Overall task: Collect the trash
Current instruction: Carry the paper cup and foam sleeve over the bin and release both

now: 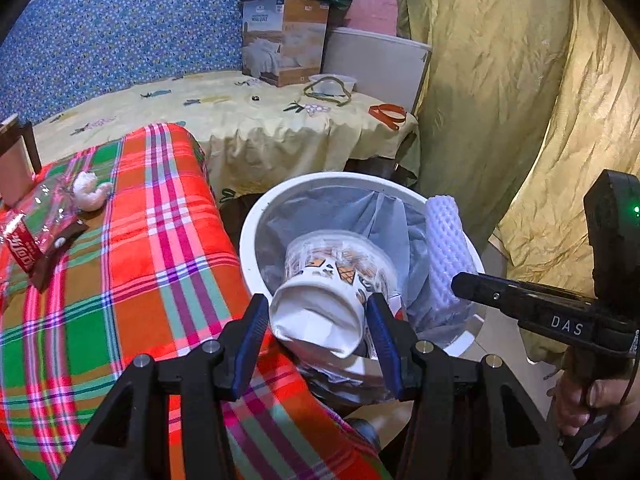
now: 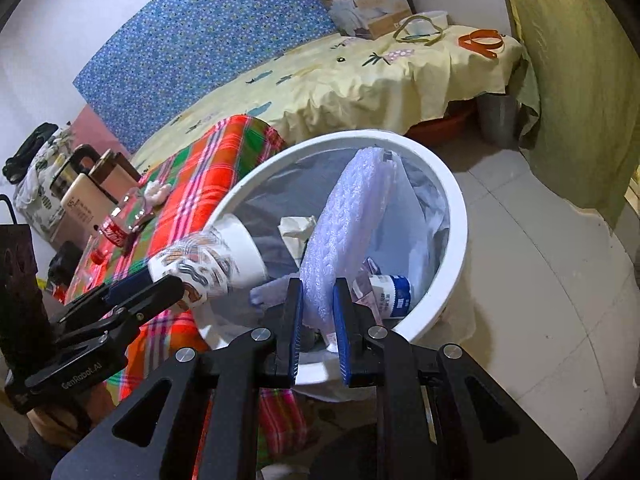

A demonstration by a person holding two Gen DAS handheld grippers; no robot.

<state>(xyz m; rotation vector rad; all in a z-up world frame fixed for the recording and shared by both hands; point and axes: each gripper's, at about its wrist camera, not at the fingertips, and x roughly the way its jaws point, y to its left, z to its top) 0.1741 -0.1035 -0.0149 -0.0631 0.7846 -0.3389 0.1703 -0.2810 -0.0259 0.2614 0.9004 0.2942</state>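
While both grippers hang over the round white plastic waste bin (image 2: 456, 216), each one carries a piece of trash. The left gripper (image 1: 318, 318) has its blue-padded fingers (image 1: 382, 336) spread moderately wide and clamped on the base end of a crushed white paper cup printed with orange cone shapes (image 1: 332, 280); the cup base is dented inward and faces the left wrist camera, while the cup mouth points down toward the bin. From the right wrist view the same cup (image 2: 208, 258) sits over the bin's rim on the table side, and the left gripper (image 2: 160, 282) pinches it from that side.

The right gripper (image 2: 318, 312) has its fingers (image 2: 344, 320) drawn close together, gripping the lower edge of a white foam mesh sleeve with a dimpled, net-like texture (image 2: 344, 220). The sleeve stands nearly upright and reaches up to the far rim of the bin. In the left wrist view the sleeve (image 1: 444, 248) appears as a rolled tube against the bin's right wall.

A translucent grey plastic liner (image 2: 424, 216) lines the bin, which holds a crumpled tissue (image 2: 296, 232) and a white and blue labelled container (image 2: 390, 290).

Just beside the bin stands a table draped in a red, green and orange plaid cloth (image 1: 132, 264). On that cloth lie a clear plastic bottle with a red label (image 2: 120, 224), a dark brown wrapper (image 1: 56, 252) and a crumpled white paper wad (image 1: 90, 192).
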